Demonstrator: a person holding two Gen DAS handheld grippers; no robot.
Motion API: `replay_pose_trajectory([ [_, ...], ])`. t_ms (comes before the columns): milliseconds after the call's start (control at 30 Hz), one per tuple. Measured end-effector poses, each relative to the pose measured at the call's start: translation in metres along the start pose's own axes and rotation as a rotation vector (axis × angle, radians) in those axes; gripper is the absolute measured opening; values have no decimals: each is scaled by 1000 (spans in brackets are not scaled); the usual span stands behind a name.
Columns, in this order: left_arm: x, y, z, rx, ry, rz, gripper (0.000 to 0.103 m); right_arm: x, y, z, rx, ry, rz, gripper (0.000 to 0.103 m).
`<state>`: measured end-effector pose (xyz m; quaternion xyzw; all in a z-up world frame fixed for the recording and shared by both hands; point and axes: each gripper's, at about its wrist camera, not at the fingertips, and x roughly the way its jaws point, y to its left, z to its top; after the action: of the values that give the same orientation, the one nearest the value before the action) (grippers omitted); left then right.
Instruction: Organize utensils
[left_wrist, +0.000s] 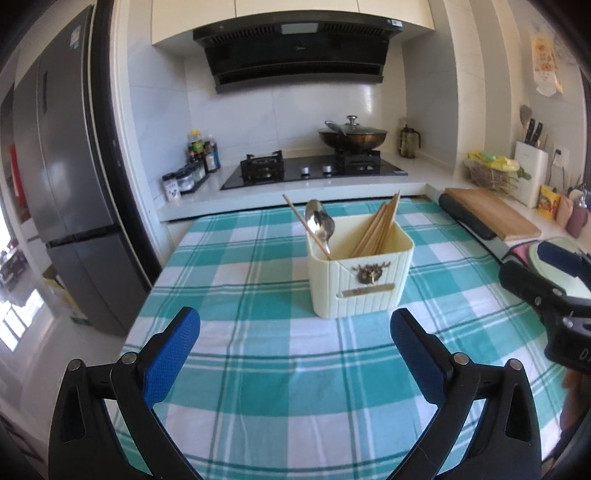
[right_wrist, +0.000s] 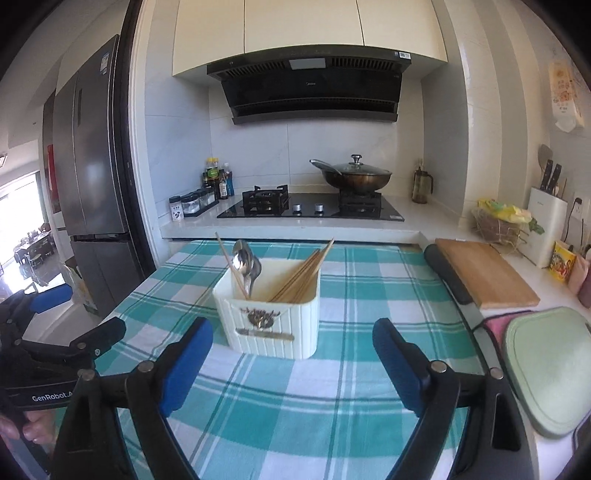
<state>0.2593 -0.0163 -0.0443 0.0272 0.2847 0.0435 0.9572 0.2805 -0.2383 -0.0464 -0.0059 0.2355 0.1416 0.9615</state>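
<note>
A cream ribbed utensil holder (left_wrist: 360, 275) (right_wrist: 269, 321) with a bronze emblem stands on the teal checked cloth (left_wrist: 258, 369) (right_wrist: 295, 406). Several wooden chopsticks (left_wrist: 380, 230) (right_wrist: 301, 275) lean in its right side. Metal spoons (left_wrist: 320, 223) (right_wrist: 248, 267) and one single chopstick (left_wrist: 301, 221) (right_wrist: 229, 262) stand in its left side. My left gripper (left_wrist: 295, 350) is open and empty, short of the holder. My right gripper (right_wrist: 293, 365) is open and empty too, just in front of the holder. Each gripper shows at the edge of the other's view.
Beyond the cloth is a raised counter with a gas hob (right_wrist: 310, 208), a lidded wok (right_wrist: 354, 177) and spice jars (right_wrist: 192, 205). A wooden board (right_wrist: 484, 273), a green board (right_wrist: 550, 369), a knife block (right_wrist: 546, 229) and a basket (right_wrist: 498, 221) line the right. A fridge (left_wrist: 74, 184) stands left.
</note>
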Motion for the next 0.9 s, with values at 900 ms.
replay_pose_trajectory([
  [900,-38,12,-13,-38,6,-30,103,-44,29,-19,5,18,-38,90],
])
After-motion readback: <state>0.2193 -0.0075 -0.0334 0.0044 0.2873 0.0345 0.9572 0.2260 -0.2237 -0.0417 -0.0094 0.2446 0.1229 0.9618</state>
